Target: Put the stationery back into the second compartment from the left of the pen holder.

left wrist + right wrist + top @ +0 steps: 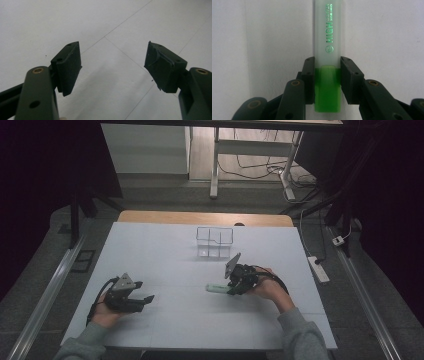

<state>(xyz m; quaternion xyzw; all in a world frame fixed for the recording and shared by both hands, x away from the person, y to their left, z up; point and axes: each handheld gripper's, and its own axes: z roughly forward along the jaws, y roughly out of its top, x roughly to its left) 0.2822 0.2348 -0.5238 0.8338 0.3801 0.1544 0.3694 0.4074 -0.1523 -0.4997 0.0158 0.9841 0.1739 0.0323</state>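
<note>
A green highlighter [327, 62] with a frosted body and a bright green cap end sits between the jaws of my right gripper [327, 77], which is shut on it near the green end. From above, the highlighter [216, 288] sticks out leftward from the right gripper [233, 289], low over the white table [170, 320]. My left gripper [146, 300] rests at the table's left front, open, with only bare white surface between its jaws [112, 67].
A clear plastic organiser with compartments [214, 241] stands at the middle back of the table. Beyond the table are a desk frame [215, 170], cables and a power strip [318, 269] on the floor to the right.
</note>
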